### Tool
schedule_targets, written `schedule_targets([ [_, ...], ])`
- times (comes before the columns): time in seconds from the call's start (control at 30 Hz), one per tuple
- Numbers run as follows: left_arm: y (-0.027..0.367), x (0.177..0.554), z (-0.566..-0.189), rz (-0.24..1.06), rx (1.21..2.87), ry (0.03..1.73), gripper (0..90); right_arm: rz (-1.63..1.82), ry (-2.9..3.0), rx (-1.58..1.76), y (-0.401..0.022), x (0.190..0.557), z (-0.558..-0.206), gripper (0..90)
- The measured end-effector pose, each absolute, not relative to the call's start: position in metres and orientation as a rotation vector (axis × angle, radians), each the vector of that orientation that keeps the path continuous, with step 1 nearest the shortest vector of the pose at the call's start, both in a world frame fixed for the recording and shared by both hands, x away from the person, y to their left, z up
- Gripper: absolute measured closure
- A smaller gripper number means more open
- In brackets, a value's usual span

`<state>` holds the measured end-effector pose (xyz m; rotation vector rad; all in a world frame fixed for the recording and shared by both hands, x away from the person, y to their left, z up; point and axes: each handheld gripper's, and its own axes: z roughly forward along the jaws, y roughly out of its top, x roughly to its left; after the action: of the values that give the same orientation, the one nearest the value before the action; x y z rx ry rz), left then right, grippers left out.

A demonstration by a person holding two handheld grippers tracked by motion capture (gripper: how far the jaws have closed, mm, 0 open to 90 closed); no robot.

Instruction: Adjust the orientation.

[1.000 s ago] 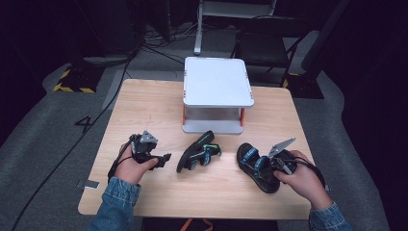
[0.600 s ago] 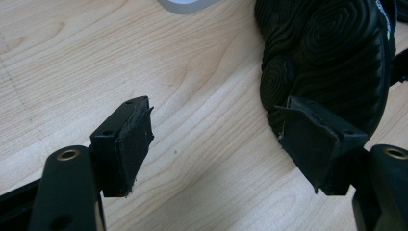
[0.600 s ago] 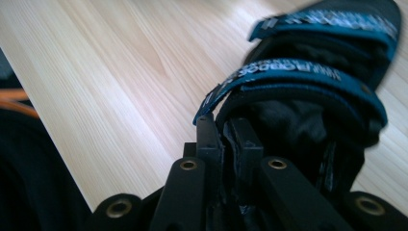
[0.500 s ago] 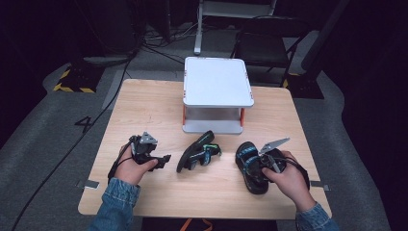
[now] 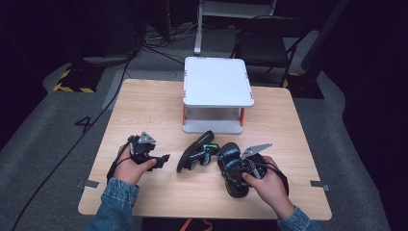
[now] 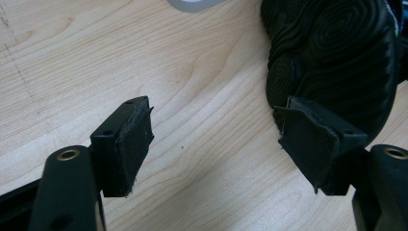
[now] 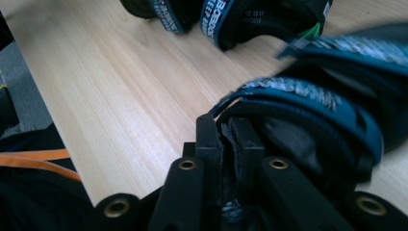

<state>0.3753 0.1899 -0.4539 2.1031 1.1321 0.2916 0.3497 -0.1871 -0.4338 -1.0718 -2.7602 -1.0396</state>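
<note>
Two black sandals with blue straps lie on the wooden table [image 5: 144,106]. The left sandal [image 5: 195,154] rests on its side, its ribbed sole [image 6: 337,53] just past one jaw of my left gripper [image 6: 216,125]. That left gripper [image 5: 166,158] is open, with bare wood between its pads. My right gripper [image 7: 231,130] is shut on a blue strap [image 7: 308,96] of the right sandal [image 5: 231,166]. In the high view the right gripper [image 5: 240,167] sits over this sandal, which nearly touches the left one. The left sandal's straps [image 7: 240,14] show at the top of the right gripper view.
A white two-level stand [image 5: 216,82] with orange posts sits at the table's back middle, just behind the sandals. A dark chair [image 5: 260,45] and cables are on the floor beyond. An orange strap [image 7: 33,159] hangs below the table's near edge.
My right hand has slid left with the right sandal, bringing it close beside the left sandal. The left hand and the left sandal have stayed put.
</note>
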Motion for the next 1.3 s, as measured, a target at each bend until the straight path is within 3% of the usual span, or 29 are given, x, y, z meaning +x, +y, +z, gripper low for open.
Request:
schedule_targets([
  [0.67,0.191,0.381,-0.453,0.294,2.084,1.142,26.7,-1.194,-2.695,-1.053,-0.189,0.344,-0.432,86.2],
  [0.73,0.192,0.381,-0.454,0.285,2.08,1.143,26.7,-1.193,-2.7,-1.047,-0.19,0.344,-0.43,79.9],
  [0.87,0.196,0.383,-0.453,0.293,2.068,1.157,26.7,-1.283,-2.745,-0.986,-0.189,0.343,-0.422,52.7],
  [1.07,0.204,0.382,-0.449,0.311,2.051,1.168,26.7,-1.329,-2.913,-0.899,-0.178,0.358,-0.416,29.6],
  [1.3,0.212,0.381,-0.451,0.312,2.024,1.199,26.7,-1.216,-3.001,-0.821,-0.156,0.381,-0.42,22.4],
])
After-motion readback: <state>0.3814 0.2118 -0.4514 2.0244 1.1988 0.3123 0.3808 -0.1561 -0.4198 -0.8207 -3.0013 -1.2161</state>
